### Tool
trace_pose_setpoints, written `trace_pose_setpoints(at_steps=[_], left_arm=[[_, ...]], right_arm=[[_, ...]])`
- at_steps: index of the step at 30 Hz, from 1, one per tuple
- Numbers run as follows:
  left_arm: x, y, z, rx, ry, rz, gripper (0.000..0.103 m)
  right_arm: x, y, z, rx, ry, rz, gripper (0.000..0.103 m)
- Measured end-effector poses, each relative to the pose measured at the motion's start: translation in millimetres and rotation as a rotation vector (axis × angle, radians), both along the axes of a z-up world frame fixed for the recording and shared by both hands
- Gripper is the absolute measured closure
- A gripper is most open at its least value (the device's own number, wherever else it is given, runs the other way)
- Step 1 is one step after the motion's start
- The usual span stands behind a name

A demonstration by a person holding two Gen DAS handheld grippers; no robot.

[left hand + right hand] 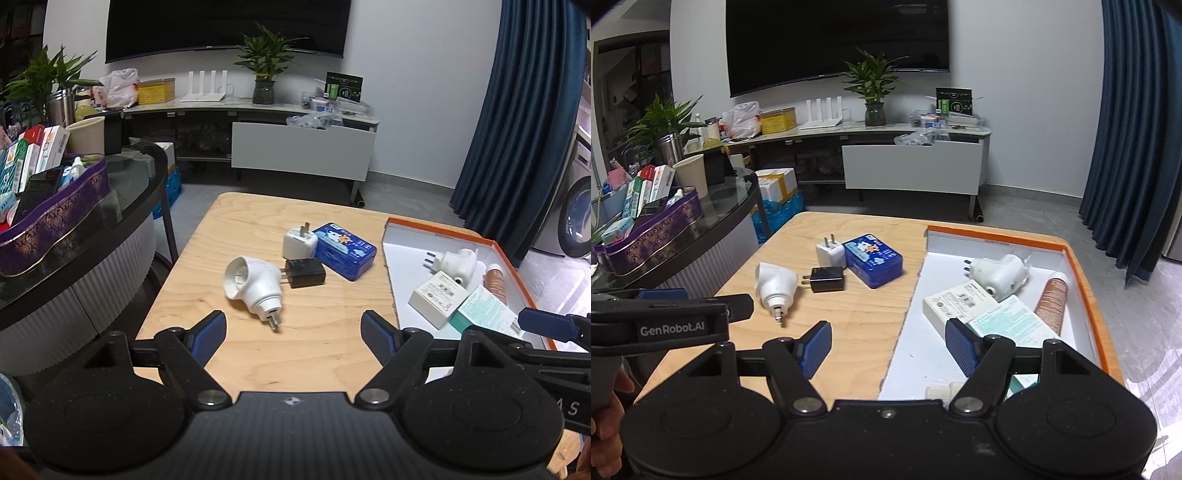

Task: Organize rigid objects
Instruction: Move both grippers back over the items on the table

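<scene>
— On the wooden table [258,354], what is found around the blue tin [344,250]?

— Just left of the tin a white charger [300,243] is stood with its prongs up. A black charger [306,272] is laid in front of the tin, beside it. Further left of the tin a white adapter [253,288] is tipped on its side, pins pointed toward the camera. All four are on bare wood, outside any container.

— And to the right of the tin?

— An orange-rimmed box [1087,295] with a white floor is set there, just clear of the tin. Inside it a second white adapter [999,275] is seen at the far end, a brown tube [1051,301] along the right wall, a white carton [955,304] nearer the middle, and a teal carton [1008,325] overlapped against it. A small white capped item at the near edge is partly hidden and cannot be identified.

— How are the jaws held?

— The left gripper [293,338] is held well open above the wood, nearer than the tin, with nothing between its blue pads [207,339]. The right gripper [886,347] is likewise held wide, over the box's left edge, and nothing is gripped by it.

— Any other container?

— Far left of the tin, on a glass table [122,192], a purple basket [55,225] is filled with upright cartons.
</scene>
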State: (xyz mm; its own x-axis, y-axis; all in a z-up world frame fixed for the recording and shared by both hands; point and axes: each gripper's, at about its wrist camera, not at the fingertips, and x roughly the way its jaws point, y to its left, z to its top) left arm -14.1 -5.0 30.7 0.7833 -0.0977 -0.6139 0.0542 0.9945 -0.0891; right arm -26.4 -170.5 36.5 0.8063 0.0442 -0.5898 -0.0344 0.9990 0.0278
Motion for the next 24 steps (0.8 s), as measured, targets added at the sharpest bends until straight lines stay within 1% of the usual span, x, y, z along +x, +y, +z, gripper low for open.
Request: trace_pose_setpoints(at_steps=[14, 17, 22, 24], left_arm=[[11, 14, -15, -0.006, 0.031, 0.029, 0.021], [16, 17, -19, -0.004, 0.038, 0.035, 0.019], [27, 23, -27, 0.002, 0.037, 0.052, 0.004], [34, 26, -30, 0.015, 0.032, 0.063, 0.002]], right_arm=[[17, 10, -12, -0.005, 0.029, 0.027, 0.022], [22, 11, -15, 0.001, 0.037, 0.032, 0.022], [32, 12, -21, 0.005, 0.049, 0.039, 0.022], [35, 12, -23, 0.009, 0.053, 0.04, 0.022]])
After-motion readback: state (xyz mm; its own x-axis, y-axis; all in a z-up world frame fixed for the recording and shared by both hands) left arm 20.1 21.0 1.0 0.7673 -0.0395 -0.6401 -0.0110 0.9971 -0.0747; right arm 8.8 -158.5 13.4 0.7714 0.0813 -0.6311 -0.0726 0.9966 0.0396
